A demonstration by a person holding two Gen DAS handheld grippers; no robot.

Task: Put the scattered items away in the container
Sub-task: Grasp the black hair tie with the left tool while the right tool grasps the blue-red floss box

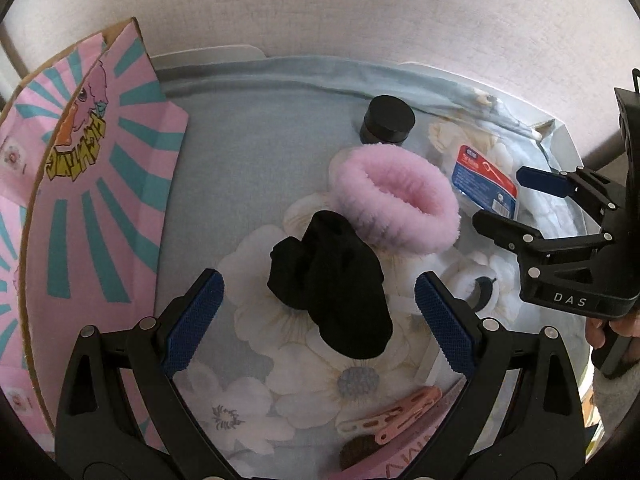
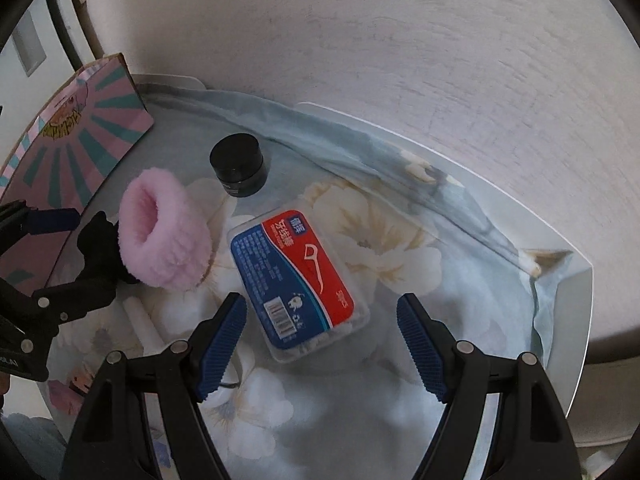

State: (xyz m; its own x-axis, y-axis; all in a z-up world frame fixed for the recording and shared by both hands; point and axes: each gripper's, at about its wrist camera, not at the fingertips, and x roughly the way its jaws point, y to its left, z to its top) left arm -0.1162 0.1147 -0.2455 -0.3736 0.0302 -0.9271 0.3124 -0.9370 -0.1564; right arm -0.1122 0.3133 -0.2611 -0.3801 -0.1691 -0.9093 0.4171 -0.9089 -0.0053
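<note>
Nothing looks tidied yet: the black sock (image 1: 330,280), pink scrunchie (image 1: 396,200), floss box (image 2: 298,280) and black jar (image 2: 239,164) lie on the desk right of the pink carton (image 1: 92,184), under the spread, empty left tool (image 1: 320,316) and right tool (image 2: 322,344).

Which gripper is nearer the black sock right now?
Left. The left gripper hangs open with the black sock between its fingers; the right gripper is off beside it, over the floss box.

sock (image 1: 328,288) before scrunchie (image 1: 396,204) | jar (image 1: 386,124) behind (floss box (image 1: 486,182) right)
</note>
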